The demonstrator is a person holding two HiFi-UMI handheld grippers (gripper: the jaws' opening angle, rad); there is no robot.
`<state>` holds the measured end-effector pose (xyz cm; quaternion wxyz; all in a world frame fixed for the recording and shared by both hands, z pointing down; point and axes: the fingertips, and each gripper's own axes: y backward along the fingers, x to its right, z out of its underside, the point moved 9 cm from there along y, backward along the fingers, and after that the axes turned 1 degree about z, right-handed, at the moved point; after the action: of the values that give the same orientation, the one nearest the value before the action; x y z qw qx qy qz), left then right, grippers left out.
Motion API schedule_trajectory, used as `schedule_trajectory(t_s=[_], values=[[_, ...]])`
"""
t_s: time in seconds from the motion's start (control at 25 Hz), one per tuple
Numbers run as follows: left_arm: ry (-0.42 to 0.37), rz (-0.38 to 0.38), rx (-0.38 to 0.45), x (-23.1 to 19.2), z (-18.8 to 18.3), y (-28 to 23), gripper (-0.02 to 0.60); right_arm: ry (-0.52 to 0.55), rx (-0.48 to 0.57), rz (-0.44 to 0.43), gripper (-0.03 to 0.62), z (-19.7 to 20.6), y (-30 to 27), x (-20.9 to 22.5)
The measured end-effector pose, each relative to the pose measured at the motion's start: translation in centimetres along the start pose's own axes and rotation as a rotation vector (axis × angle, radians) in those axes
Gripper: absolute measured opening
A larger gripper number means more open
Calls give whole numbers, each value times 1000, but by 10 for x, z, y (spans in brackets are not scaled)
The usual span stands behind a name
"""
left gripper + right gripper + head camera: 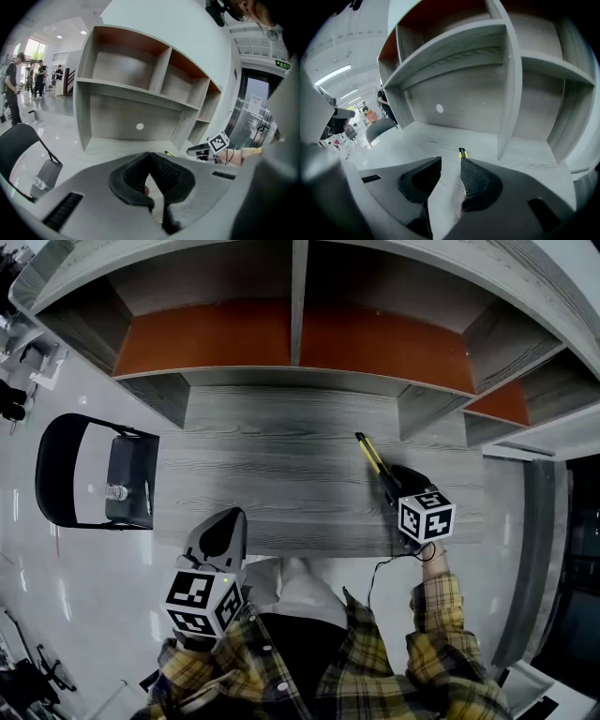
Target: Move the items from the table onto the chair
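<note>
A grey wooden shelf unit (300,334) with orange-backed upper bays stands along the far edge of the tabletop (272,474); its bays show nothing inside; the tabletop itself is grey wood grain. A black chair (131,465) stands off the tabletop's left end, its seat near that edge. The person, in a yellow plaid shirt, holds both tools over the near side.

The left gripper (225,526) hangs at the near left edge of the tabletop; in the left gripper view its tongs (150,157) meet at the tips, with nothing between them. The right gripper (386,474) is over the right part of the tabletop; in the right gripper view its tongs (450,161) stand apart with bare tabletop showing in the gap.

A slim yellow and black tool (369,452) lies on the tabletop, angled away from the person; its near end runs under the right gripper, and its far end (462,153) pokes out just past the tip of the right-hand tong. A small clear item (116,492) lies on the chair seat; what it is I cannot tell.
</note>
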<state>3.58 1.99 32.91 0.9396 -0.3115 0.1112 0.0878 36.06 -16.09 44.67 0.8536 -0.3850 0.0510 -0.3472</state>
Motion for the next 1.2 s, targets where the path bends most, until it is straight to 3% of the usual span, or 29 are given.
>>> schedule_trajectory(t_s=[0.16, 0.64, 0.96, 1.2], values=[[10, -22, -30, -6, 7, -1, 3, 19, -135, -24, 164, 16, -31, 13], [31, -50, -43, -14, 10, -3, 3, 33, -320, 19, 167, 41, -80, 45], [47, -74, -9, -20, 4, 0, 3, 124, -357, 126, 127, 40, -85, 39], [45, -98, 26, -24, -1, 10, 3, 23, -333, 102, 126, 37, -75, 29]])
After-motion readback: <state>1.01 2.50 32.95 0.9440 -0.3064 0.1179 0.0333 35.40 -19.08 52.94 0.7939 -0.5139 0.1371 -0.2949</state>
